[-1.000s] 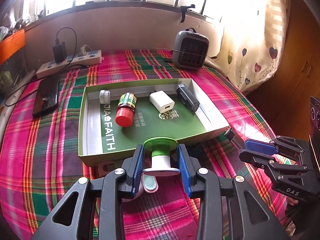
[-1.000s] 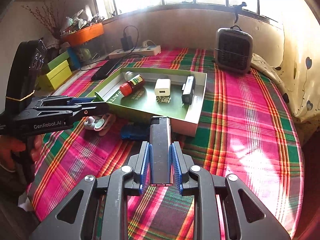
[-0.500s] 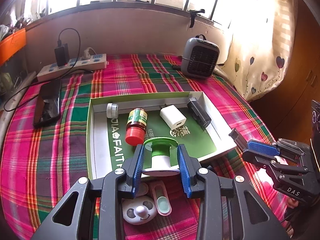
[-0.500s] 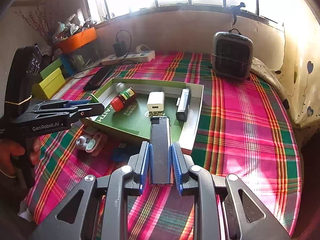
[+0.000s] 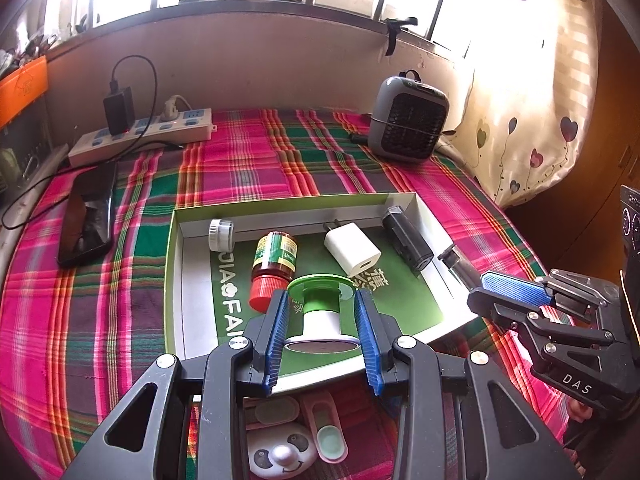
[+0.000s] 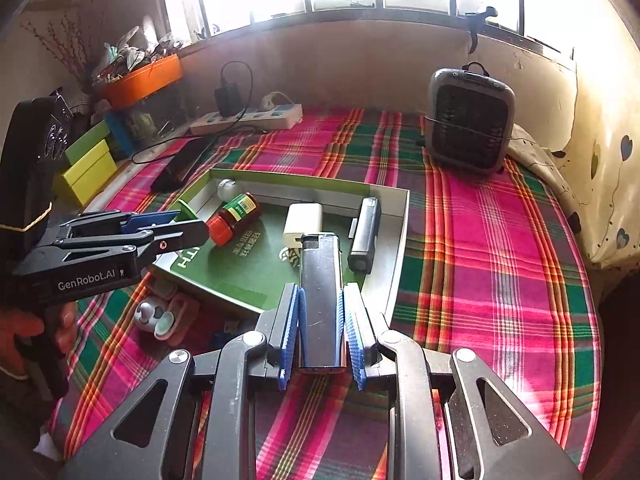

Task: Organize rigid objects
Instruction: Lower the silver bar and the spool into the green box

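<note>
Green-topped white spool (image 5: 321,312) sits at lower centre of the left wrist view, clamped in the left gripper (image 5: 322,342) jaws above a shallow green tray (image 5: 173,280) holding a red-capped bottle (image 5: 273,266) and white charger (image 5: 353,254). In the right wrist view, the right gripper (image 6: 322,330) jaws pinch a dark lighter (image 6: 321,300) at centre, over the tray's near edge.
</note>
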Available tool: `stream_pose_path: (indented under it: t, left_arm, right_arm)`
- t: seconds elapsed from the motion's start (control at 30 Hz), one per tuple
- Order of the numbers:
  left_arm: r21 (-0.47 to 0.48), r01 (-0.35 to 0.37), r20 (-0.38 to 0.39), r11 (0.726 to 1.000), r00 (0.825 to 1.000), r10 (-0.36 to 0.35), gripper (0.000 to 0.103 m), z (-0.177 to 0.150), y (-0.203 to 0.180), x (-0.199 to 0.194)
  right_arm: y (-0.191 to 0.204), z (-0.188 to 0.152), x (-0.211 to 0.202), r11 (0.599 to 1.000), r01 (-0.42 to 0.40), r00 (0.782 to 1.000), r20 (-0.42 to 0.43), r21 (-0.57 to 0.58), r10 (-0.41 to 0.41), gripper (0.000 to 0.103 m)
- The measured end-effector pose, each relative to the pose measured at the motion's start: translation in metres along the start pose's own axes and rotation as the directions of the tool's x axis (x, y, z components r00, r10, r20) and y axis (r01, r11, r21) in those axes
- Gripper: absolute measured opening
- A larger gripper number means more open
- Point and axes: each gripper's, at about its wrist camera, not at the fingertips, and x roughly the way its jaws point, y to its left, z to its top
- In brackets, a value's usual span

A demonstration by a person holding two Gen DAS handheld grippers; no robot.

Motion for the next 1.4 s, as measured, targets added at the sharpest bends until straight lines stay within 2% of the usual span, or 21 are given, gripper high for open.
stream_pose_path:
  t: [0.57,1.4]
  left_arm:
    - [0.021,-0.023,-0.017,1.0,1.0,0.023,0.033,0.006,0.0,0.029]
    - [0.032,-0.051,-0.052,0.998,0.997,0.053,0.033,0.005,0.001,0.051]
  right_arm:
    - [-0.013,0.016,0.042,0.999,0.02,0.999,-0.052,0.043,-0.017,0.024]
    - [-0.02,0.018,0.065,0.999,0.015,0.995,-0.104,0.05,-0.01,0.024]
